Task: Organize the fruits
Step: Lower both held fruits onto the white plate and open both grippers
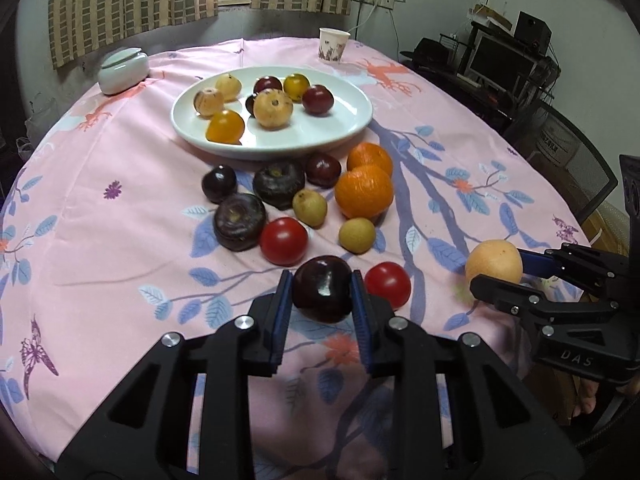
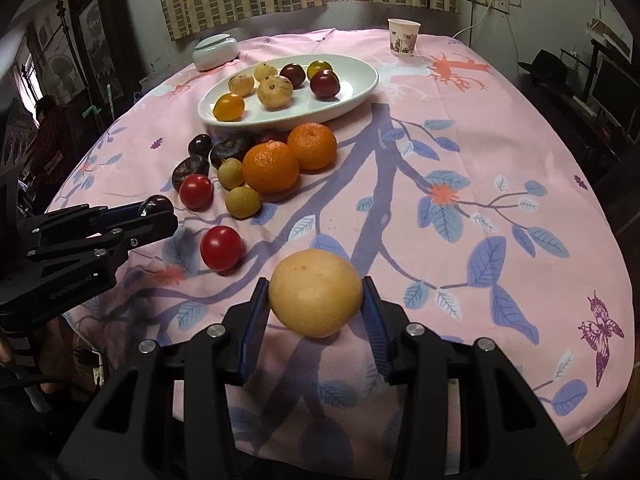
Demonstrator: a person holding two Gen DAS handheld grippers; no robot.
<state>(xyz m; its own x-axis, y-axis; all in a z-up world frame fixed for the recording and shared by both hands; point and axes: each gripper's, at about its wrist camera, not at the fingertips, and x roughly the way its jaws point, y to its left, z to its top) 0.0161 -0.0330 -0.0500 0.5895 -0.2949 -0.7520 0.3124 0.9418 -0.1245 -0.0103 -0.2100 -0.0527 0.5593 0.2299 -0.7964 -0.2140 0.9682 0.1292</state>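
Left gripper (image 1: 322, 294): blue-padded fingers (image 1: 280, 312) pinch a dark plum (image 1: 322, 294) from both sides, low over the counter (image 1: 120, 248) with its pink floral cloth. Right gripper (image 2: 316, 294): fingers (image 2: 374, 320) pinch a pale yellow fruit (image 2: 316, 294) on its two flanks, near the counter's front edge. Just right of the left fingers lies a red tomato (image 1: 387, 285); a second tomato (image 1: 284, 241) lies just beyond them. Farther ahead, a loose cluster rests on the cloth: two small yellow-green fruits (image 1: 357, 235), two dark flattened fruits (image 1: 239, 222), two more dark plums (image 1: 219, 184) and two oranges (image 1: 363, 192) touching each other. Beyond the cluster stands a white oval plate (image 1: 352, 120) holding pale, yellow and dark red fruits. Farthest from the fingers: a lidded white jar (image 1: 123, 70) to the left, a paper cup (image 1: 333, 45) to the right.
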